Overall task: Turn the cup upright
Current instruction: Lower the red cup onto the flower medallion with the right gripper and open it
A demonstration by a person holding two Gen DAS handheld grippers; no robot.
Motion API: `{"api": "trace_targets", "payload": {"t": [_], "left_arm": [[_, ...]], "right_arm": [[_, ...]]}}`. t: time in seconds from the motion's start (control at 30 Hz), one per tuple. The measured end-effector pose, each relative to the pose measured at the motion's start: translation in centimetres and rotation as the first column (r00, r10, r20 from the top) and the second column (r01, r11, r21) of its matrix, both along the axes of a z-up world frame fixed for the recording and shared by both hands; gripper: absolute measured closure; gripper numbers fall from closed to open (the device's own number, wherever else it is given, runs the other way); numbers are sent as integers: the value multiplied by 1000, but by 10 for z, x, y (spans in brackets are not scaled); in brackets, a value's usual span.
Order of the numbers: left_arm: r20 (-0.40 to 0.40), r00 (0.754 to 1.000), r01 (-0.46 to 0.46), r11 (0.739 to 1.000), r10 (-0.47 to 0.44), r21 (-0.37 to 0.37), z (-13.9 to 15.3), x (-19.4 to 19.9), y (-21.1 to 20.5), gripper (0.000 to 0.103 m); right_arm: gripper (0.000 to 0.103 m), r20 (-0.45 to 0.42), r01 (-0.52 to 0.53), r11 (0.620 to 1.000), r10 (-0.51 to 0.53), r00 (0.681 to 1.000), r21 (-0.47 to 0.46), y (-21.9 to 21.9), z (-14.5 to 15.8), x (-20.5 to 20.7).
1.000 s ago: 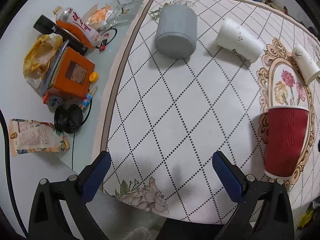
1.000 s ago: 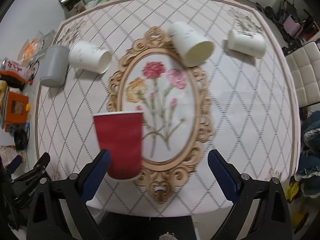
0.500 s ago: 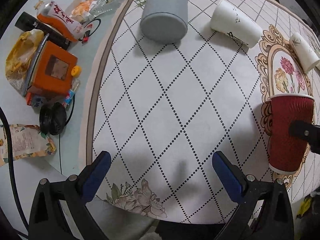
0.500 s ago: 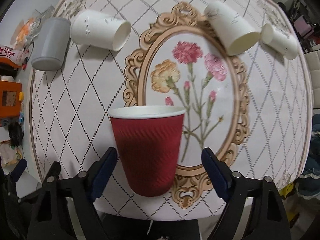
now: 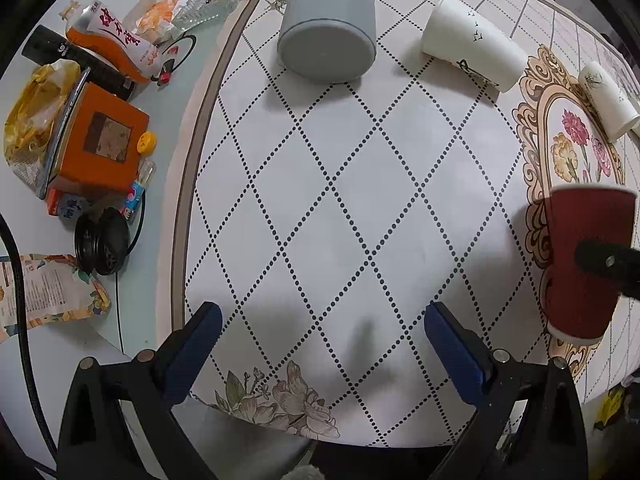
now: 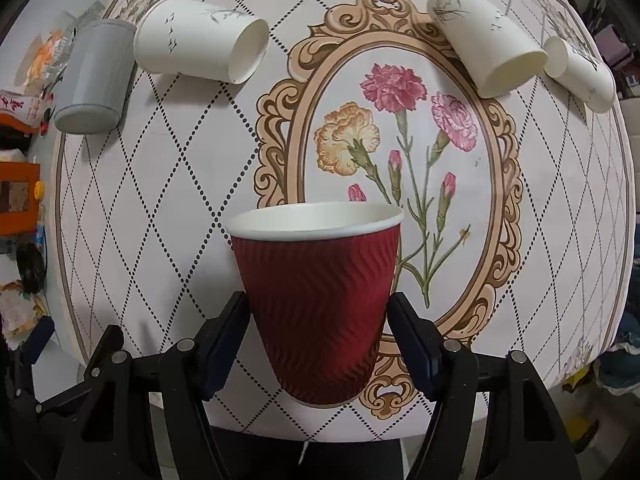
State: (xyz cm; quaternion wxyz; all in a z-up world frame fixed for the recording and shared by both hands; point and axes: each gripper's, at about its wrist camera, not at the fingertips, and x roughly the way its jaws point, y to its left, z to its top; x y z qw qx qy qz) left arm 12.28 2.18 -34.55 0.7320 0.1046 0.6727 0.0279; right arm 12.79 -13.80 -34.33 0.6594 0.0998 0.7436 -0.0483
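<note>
A red ribbed paper cup with a white rim stands upright on the table's near edge, mouth up. My right gripper has closed in on it, with a blue pad against each side of the cup. The cup also shows in the left wrist view at the far right, with a right finger across it. My left gripper is open and empty above the bare diamond-patterned cloth, left of the red cup.
A grey cup and three white paper cups lie on their sides at the far part of the table. An orange box, headphones and packets sit off the cloth at left.
My right gripper has moved in around the red cup and narrowed until its pads meet the cup's sides. My left gripper has drifted slightly forward, still open.
</note>
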Motion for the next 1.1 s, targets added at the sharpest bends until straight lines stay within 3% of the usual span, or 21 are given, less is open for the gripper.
{"api": "trace_targets", "payload": {"t": [0.2, 0.33, 0.47, 0.7, 0.83, 1.1], "left_arm": [[-76, 997, -35, 998, 31, -52, 0, 2, 0, 0], [-87, 996, -33, 996, 26, -79, 4, 7, -8, 0], [-85, 996, -30, 997, 24, -71, 2, 16, -15, 0], [-72, 997, -13, 999, 9, -47, -9, 25, -22, 0], [-79, 997, 3, 999, -6, -40, -17, 23, -21, 0], [-68, 997, 38, 998, -41, -48, -10, 4, -20, 0]], "right_arm": [[31, 131, 47, 999, -49, 990, 21, -16, 31, -5], [31, 257, 70, 997, -71, 964, 12, -23, 55, -3], [31, 395, 94, 995, -79, 915, -17, -21, 66, 4], [31, 606, 139, 986, -55, 794, -94, -12, 60, 13], [31, 641, 160, 980, -48, 766, -118, -13, 40, 10], [29, 641, 153, 981, -43, 767, -118, -13, 30, -22]]}}
